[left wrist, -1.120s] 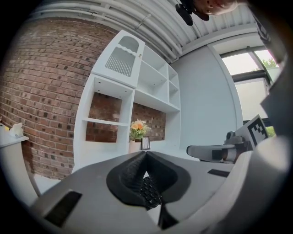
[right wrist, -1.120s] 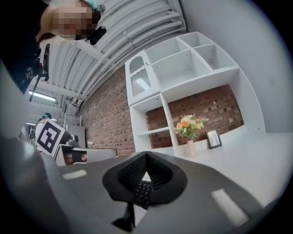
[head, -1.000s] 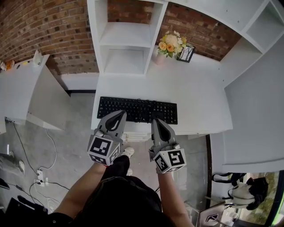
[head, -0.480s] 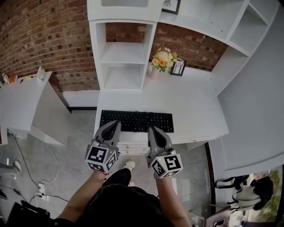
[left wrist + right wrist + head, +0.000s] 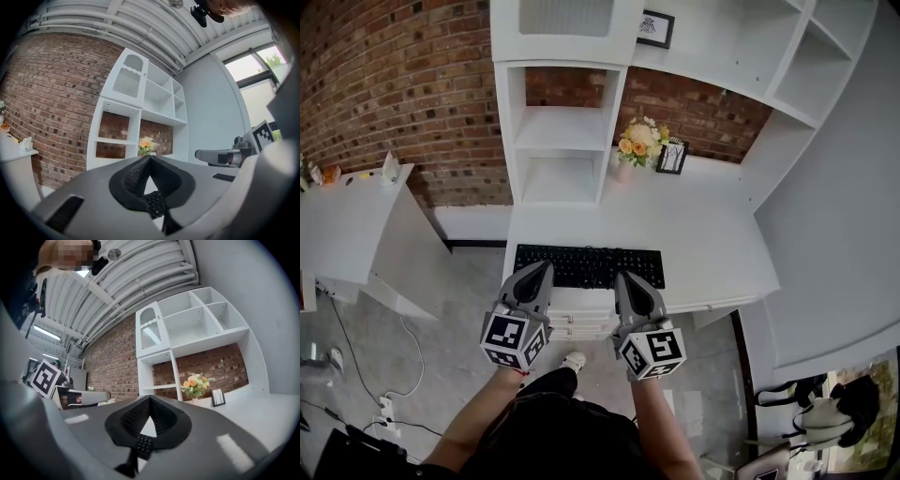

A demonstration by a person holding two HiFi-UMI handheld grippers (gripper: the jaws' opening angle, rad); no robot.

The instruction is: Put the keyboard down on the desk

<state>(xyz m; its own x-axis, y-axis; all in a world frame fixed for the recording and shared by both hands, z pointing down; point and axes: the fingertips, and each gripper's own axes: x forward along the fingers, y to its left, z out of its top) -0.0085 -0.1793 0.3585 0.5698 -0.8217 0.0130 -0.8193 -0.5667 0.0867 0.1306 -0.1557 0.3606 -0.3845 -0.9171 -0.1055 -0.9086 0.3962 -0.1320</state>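
Note:
The black keyboard lies flat along the front edge of the white desk. My left gripper is shut, its tip over the keyboard's left front part. My right gripper is shut too, its tip over the right front part. In the left gripper view the jaws meet at the tip with nothing between them, and the keyboard shows below through the gap. The right gripper view has the same look: the right gripper is closed and empty above the keyboard.
A white shelf unit stands at the back of the desk, with a vase of flowers and a small picture frame beside it. A second white table stands at the left by the brick wall. Cables lie on the floor.
The head view has tilted up, so more of the shelves shows. Both grippers stay shut and keep about the same place over the keyboard's front, which has not moved on the desk.

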